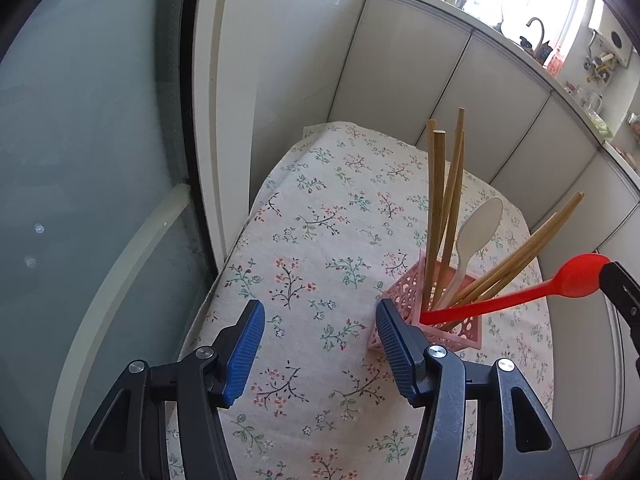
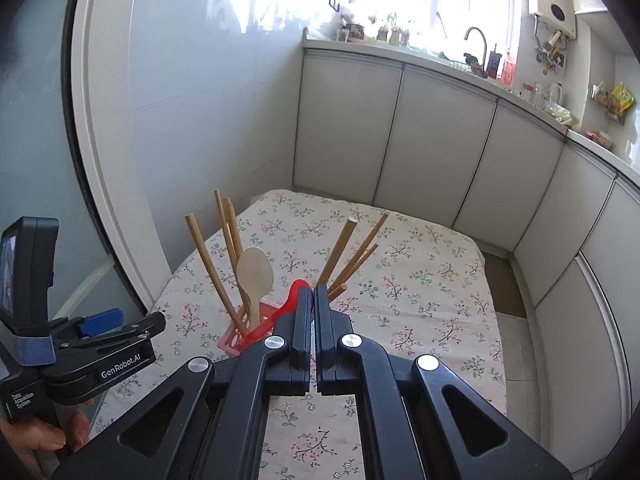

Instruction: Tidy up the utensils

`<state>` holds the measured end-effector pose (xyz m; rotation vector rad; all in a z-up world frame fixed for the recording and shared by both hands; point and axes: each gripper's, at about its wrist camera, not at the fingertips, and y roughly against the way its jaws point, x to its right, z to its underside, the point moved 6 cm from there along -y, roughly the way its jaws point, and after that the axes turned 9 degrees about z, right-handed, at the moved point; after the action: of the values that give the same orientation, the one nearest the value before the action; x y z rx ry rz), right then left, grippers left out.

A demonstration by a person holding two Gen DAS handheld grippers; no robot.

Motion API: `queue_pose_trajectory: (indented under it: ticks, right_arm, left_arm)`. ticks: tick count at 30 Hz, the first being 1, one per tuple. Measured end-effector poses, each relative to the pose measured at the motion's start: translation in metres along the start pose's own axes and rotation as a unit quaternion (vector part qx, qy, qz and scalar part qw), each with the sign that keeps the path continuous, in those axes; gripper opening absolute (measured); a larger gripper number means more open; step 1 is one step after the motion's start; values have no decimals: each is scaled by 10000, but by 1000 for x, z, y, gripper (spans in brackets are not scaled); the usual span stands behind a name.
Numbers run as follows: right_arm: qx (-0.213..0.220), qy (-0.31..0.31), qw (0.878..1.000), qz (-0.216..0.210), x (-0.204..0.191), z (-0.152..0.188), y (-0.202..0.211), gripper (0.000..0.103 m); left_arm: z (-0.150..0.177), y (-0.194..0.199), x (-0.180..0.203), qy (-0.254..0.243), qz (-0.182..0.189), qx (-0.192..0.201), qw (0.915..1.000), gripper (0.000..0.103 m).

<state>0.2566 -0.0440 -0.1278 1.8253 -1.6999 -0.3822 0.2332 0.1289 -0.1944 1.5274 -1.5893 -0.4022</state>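
Note:
A pink perforated holder (image 1: 430, 322) (image 2: 234, 340) stands on the floral tablecloth. It holds several wooden chopsticks (image 1: 436, 200) (image 2: 208, 264) and a cream spoon (image 1: 478, 228) (image 2: 255, 272). My right gripper (image 2: 313, 290) (image 1: 616, 284) is shut on the bowl of a red spoon (image 1: 516, 298) (image 2: 294, 290), whose handle tip rests inside the holder. My left gripper (image 1: 320, 318) (image 2: 100, 322) is open and empty, low over the cloth, just left of the holder.
The table (image 1: 320, 208) sits in a corner between a white tiled wall (image 1: 288, 60) and white cabinets (image 2: 440, 140). A frosted glass door (image 1: 80, 160) is at the left. The countertop (image 2: 500, 80) carries a tap and small items.

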Motion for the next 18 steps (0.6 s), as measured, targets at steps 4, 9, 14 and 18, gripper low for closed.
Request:
queue_pose_trajectory:
  ticks: [4,9,14,18]
  right_arm:
    - [-298,-444,9942,-933,0,5,-7,6]
    - [-276,-953,9877,-1212,26,8,8,33]
    - [-19,-1183,9877,-1021,57,16,51,47]
    - [69,-1279,9901,-565,86,33,95,64]
  left_arm:
    - [2,2,4,-67,30,-108,9999,63]
    - [4,9,11,-121,72,-156,9998,78]
    - [7,32,30,-321,105,-52,9994,85]
    - [24,63,58,-730,-56,1,9973,93]
